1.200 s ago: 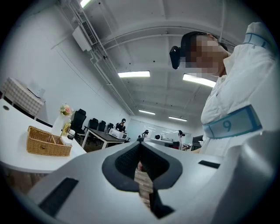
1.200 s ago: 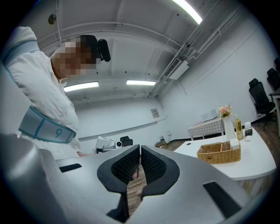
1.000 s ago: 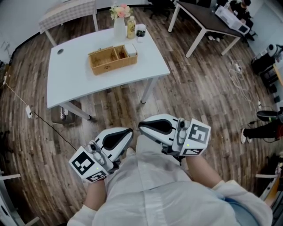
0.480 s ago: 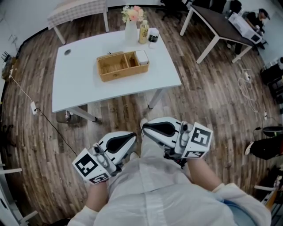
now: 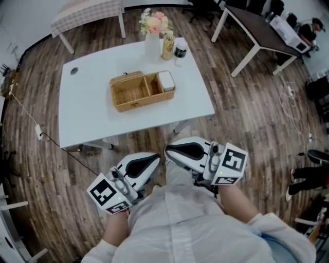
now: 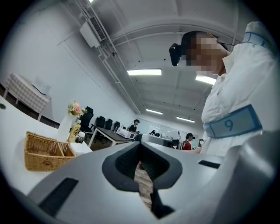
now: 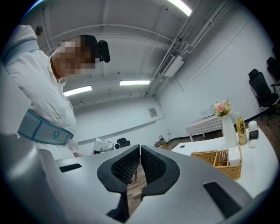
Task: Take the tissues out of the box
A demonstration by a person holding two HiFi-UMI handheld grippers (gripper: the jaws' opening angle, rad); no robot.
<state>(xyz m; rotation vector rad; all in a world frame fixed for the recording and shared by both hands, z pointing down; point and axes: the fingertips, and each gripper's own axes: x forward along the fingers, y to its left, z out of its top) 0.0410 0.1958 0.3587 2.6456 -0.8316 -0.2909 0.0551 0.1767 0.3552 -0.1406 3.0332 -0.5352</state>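
Observation:
A wicker basket (image 5: 134, 94) with two compartments stands on the white table (image 5: 87, 113); a white tissue pack (image 5: 166, 80) lies in its right compartment. Both grippers hang close to my body, off the table's near edge and pointing at each other. My left gripper (image 5: 156, 156) is shut with nothing in it, and so is my right gripper (image 5: 166, 148). The left gripper view shows its shut gripper (image 6: 140, 146), with the basket (image 6: 40, 152) and the pack (image 6: 81, 148) at the left. The right gripper view shows its shut gripper (image 7: 140, 149), with the basket (image 7: 215, 159) at the right.
A vase of flowers (image 5: 152, 32), a yellow bottle (image 5: 168, 45) and a small dark-capped jar (image 5: 180, 50) stand at the table's far edge. A dark table (image 5: 257, 24) is at the back right, a checkered table (image 5: 85, 13) at the back left. Cables lie on the wooden floor.
The table with the basket has come nearer and sits lower in the head view. Both grippers stay shut in front of my body.

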